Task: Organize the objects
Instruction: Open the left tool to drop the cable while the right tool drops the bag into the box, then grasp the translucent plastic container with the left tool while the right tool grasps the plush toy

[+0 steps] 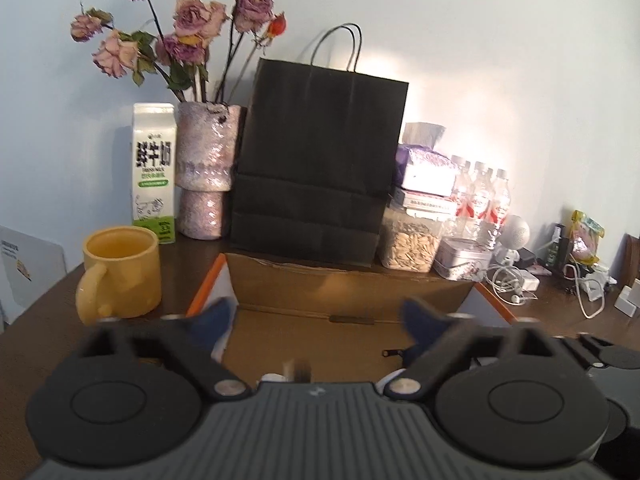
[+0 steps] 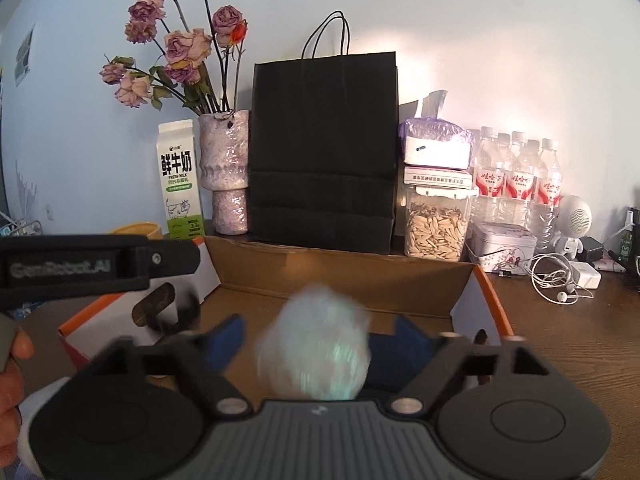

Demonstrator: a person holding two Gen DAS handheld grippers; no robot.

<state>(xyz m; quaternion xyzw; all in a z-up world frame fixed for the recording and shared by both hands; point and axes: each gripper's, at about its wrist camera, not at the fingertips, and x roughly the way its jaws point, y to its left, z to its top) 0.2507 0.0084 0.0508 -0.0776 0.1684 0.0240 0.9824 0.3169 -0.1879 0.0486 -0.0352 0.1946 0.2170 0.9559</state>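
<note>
Left wrist view: the left gripper (image 1: 320, 322) hovers over the open cardboard box (image 1: 352, 292), its blue-padded jaws spread wide and holding nothing. To do this step well, it should stay clear of the box opening so the other hand can drop its item freely; the yellow mug (image 1: 120, 270) just beside the box looks like a sensible next pick.

Right wrist view: the right gripper (image 2: 320, 334) is also spread wide, and a blurred, pale fluffy ball (image 2: 314, 344) sits between the pads without clearly touching either, apparently released above the box. A release low over the cardboard floor would keep so light a thing from bouncing out.
</note>
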